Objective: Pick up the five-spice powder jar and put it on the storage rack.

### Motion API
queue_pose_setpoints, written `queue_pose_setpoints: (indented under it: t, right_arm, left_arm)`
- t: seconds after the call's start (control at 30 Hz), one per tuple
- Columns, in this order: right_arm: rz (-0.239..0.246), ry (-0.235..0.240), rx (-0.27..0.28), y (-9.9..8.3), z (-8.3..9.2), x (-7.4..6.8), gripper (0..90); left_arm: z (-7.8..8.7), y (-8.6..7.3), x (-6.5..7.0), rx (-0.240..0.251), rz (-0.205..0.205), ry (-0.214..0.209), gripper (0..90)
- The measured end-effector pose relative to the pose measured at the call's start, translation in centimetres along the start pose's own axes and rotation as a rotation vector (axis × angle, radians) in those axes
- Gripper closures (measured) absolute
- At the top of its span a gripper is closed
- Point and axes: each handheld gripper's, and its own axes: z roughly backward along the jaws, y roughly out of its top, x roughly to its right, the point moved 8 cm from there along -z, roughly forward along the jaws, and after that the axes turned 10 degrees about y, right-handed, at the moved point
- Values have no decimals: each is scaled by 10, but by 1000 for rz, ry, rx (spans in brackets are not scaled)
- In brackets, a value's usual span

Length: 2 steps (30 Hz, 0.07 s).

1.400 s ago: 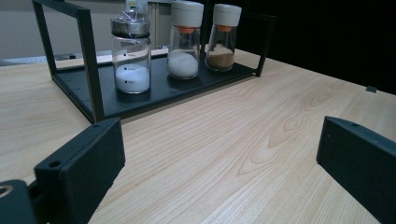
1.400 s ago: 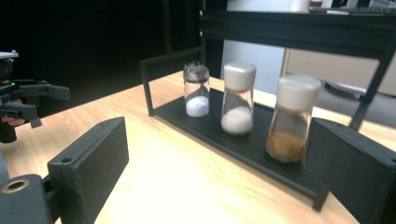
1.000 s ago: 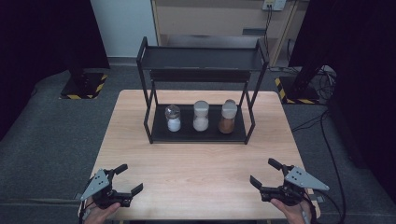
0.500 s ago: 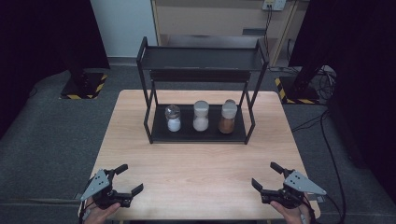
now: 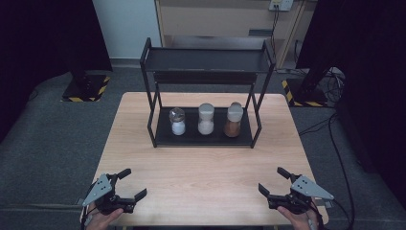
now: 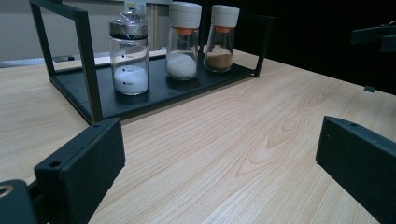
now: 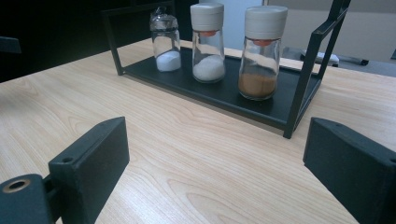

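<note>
high view: three jars (image 5: 206, 120) stand on the rack's (image 5: 152, 129) bottom shelf near the table's (image 5: 201, 177) far edge, labels unreadable; left gripper (image 5: 128, 184) and right gripper (image 5: 274, 181), both spread and empty, sit at the near corners, bare wood between.

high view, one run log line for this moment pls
left gripper: open, empty | right gripper: open, empty | three jars: lower shelf of rack
</note>
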Motion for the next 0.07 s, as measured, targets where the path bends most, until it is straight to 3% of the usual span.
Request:
queue_pose_setpoints:
  t: [0.07]
  right_arm:
    - [4, 1, -2, 0, 0, 0, 75]
  left_arm:
    - [0, 0, 0, 0, 1, 0, 2]
